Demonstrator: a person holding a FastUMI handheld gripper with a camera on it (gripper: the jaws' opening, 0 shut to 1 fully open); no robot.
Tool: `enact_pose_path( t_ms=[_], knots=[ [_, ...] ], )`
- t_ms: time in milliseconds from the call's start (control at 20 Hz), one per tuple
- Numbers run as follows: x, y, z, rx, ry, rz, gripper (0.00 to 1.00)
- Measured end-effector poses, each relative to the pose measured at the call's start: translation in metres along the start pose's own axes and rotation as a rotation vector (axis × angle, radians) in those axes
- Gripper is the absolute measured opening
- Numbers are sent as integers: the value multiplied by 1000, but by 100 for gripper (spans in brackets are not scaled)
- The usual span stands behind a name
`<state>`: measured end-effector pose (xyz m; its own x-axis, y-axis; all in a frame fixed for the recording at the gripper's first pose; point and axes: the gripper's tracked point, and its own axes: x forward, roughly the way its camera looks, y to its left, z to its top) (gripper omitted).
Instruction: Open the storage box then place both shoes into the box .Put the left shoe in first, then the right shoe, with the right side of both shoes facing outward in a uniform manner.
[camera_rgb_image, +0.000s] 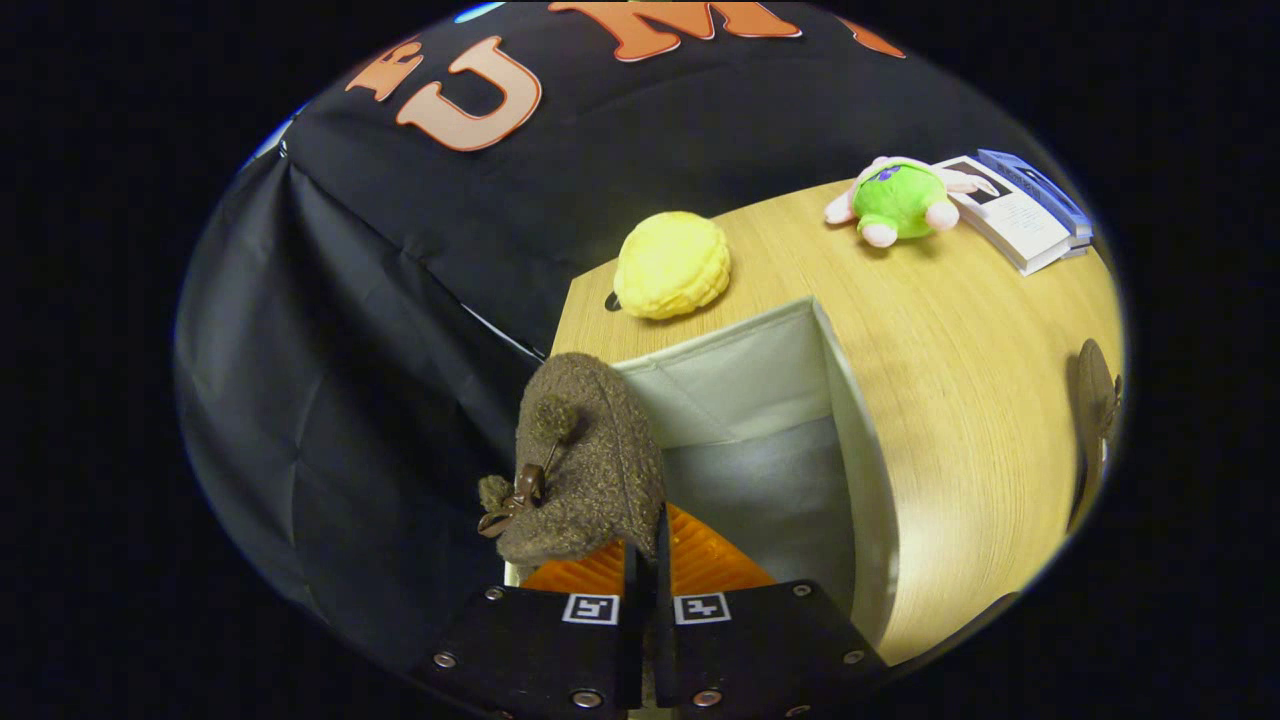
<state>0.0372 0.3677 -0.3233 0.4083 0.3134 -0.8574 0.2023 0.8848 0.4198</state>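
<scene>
the claw is clenching a brown fuzzy shoe, carrying it over the open grey storage box on the table. this looks like the first shoe going in; next it needs lowering inside, while the second shoe is waiting far right

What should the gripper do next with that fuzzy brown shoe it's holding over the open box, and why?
Probably lower it a little farther into the storage box. The gripper has its fingers closed on the brown shoe, which hangs at the box's open top beside one wall, not visibly resting on the bottom. The other shoe waits on the table, so releasing now seems early.
</scene>
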Motion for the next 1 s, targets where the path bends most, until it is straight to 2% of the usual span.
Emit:
enact_pose_path(
  t_ms=[100,200,350,400,600,850,1000],
  knots=[
    [5,-2,-17,-7,48,-20,6],
    [8,1,-34,3,119,-4,10],
    [1,9,-32,-49,111,47,30],
    [-4,13,-30,-49,109,88,36],
    [-42,19,-13,-55,43,162,58],
    [-93,-7,11,-112,-66,173,81],
    [-120,-33,25,-129,-128,164,90]
  ],
)
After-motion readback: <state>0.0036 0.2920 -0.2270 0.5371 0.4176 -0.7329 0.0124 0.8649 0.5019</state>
